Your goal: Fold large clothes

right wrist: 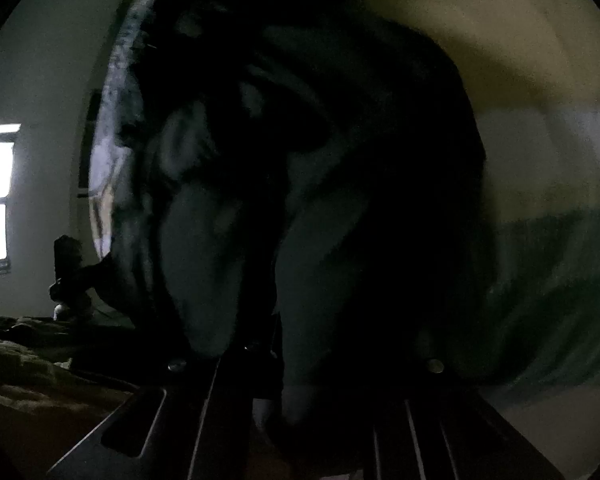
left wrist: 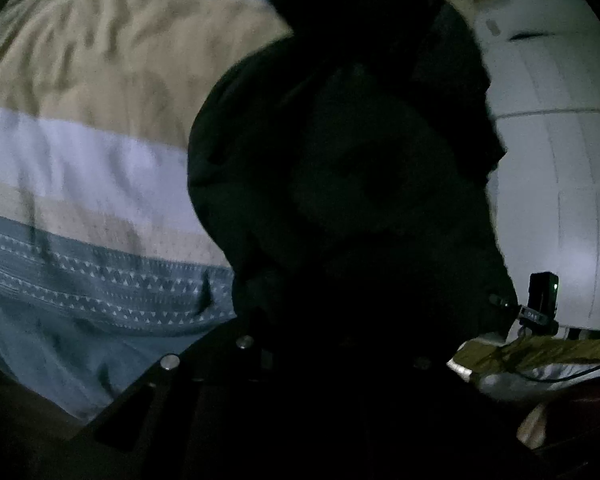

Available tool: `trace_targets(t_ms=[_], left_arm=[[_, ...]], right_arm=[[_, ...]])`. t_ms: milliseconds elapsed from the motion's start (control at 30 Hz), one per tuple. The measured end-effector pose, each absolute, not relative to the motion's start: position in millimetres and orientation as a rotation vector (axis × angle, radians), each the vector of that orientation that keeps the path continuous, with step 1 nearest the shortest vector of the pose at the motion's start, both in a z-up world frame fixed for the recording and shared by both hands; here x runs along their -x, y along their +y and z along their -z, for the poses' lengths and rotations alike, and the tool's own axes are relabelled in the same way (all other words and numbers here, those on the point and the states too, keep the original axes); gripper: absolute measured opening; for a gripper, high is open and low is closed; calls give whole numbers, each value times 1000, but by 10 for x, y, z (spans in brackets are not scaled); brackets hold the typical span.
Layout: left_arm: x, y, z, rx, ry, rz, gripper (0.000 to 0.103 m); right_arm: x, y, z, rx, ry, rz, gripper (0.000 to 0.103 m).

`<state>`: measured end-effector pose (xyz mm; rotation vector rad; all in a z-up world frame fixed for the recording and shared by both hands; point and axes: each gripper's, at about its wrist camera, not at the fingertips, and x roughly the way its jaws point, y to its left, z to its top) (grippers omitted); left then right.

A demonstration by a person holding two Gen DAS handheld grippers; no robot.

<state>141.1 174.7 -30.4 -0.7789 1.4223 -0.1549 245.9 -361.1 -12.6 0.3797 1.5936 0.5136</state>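
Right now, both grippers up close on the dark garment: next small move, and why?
Probably lower the garment onto the bedspread and spread it flat. It hangs bunched in front of both cameras, filling each view, with no edge or sleeve readable. The striped bedspread beside it looks open. The jaws are too dark to read, so I can't confirm either grip.

A: What fills the left wrist view?

B: A dark garment [left wrist: 340, 168], bunched right in front of the lens and covering the left gripper's [left wrist: 332, 360] fingers, so their state is hidden.

A: And around the garment?

B: Left of it, a striped bedspread [left wrist: 92, 152]. Right of it, a white wall [left wrist: 552, 184] and a small black device [left wrist: 542, 298].
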Motion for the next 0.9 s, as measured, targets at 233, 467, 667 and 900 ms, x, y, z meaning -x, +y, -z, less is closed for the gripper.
trace_targets(t_ms=[233,467,667,900], left_arm=[[-1749,1920,-269,811,1260,153,7],[-2206,2070,-885,864,1066,205,7],[-2655,2391,-1135,956,940,184,7],[-3262,2690,-1091,1074,890,127,7]], right_arm=[[-2930,-3546,-476,-351,1425,-575,10],[-3275,-3574,-1029,-360,1255,-586,10],[-3783,-3690,-1346,-404,1145,-539,10],[-4379,-3711,-1398,-541,1076,-452,10]])
